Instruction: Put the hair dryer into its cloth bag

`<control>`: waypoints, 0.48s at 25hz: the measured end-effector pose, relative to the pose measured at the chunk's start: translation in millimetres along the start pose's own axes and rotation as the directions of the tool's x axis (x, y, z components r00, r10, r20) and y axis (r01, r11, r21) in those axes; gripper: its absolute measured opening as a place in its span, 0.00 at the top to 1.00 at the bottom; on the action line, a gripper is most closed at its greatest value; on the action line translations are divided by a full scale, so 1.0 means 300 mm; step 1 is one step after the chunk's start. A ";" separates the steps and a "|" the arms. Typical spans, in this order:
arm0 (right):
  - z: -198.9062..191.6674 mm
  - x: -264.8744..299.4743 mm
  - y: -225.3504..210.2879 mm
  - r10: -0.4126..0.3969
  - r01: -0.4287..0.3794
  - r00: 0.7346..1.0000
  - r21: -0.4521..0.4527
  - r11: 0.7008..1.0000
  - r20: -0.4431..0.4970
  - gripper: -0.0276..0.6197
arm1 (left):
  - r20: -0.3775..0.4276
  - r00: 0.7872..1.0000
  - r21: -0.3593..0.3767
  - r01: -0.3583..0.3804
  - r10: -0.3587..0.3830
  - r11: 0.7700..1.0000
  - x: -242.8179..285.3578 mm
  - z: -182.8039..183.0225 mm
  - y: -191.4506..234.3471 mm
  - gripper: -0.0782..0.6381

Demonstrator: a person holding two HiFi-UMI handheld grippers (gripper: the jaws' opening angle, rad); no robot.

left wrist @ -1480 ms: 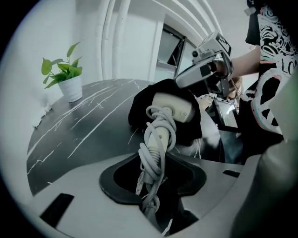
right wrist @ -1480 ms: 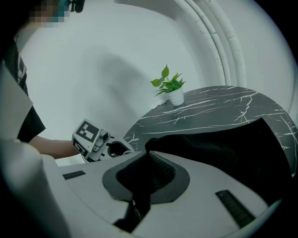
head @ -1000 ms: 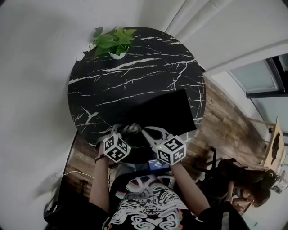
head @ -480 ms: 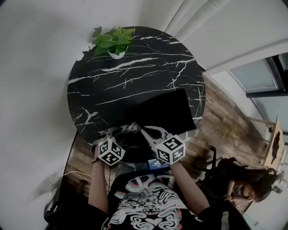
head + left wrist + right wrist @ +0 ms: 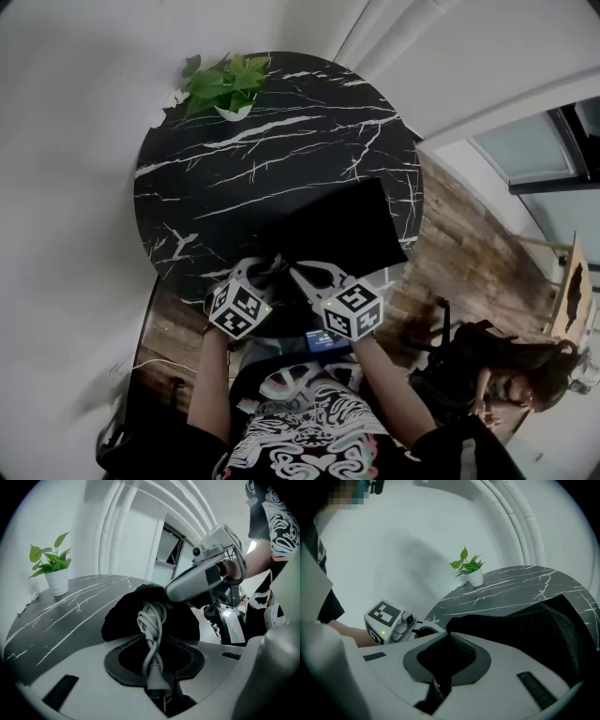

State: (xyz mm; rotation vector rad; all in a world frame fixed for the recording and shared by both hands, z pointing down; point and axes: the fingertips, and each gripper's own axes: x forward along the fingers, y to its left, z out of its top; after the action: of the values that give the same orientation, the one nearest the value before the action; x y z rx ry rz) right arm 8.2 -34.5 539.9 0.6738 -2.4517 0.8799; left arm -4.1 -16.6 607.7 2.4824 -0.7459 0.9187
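Showing cord (coiled) at cloth bag mouth | dryer body unseen

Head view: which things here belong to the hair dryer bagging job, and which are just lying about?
In the job:
cloth bag, edge pinched by the right gripper
power cord, with the left gripper closing its fingers on it

Lying about:
potted plant, at the far edge of the table

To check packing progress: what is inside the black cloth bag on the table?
At the mouth of the black cloth bag only a coiled grey power cord shows; the fabric covers anything deeper, so no hair dryer is visible.
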 end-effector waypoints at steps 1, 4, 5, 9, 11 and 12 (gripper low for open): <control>0.000 -0.001 -0.001 -0.001 0.001 1.000 0.001 1.000 0.001 0.92 | 0.006 1.000 0.000 0.000 0.000 1.000 0.017 0.014 0.001 0.73; -0.004 -0.005 -0.006 -0.003 0.003 1.000 0.005 1.000 0.000 0.92 | -0.044 0.999 0.040 -0.027 0.029 0.999 0.078 0.010 0.012 0.73; -0.006 -0.006 -0.006 -0.004 0.004 1.000 0.006 1.000 0.000 0.92 | -0.077 0.996 0.071 -0.042 0.048 0.997 0.092 -0.006 0.017 0.72; -0.008 -0.011 -0.012 -0.006 0.006 1.000 0.004 1.000 0.002 0.92 | -0.149 0.984 0.178 -0.074 0.102 0.981 0.075 -0.062 0.026 0.65; -0.010 -0.012 -0.016 -0.008 0.008 1.000 0.003 1.000 0.002 0.92 | -0.156 0.980 0.182 -0.097 0.126 0.978 0.046 -0.084 0.038 0.65; -0.011 -0.013 -0.018 -0.008 0.008 1.000 0.005 1.000 0.002 0.92 | -0.154 0.979 0.175 -0.108 0.135 0.979 0.036 -0.093 0.044 0.65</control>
State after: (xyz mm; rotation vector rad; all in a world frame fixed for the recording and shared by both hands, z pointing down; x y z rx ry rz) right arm 15.0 -34.8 542.3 0.6855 -2.4476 0.8824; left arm -18.4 -16.0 637.1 2.4830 -0.8018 1.2624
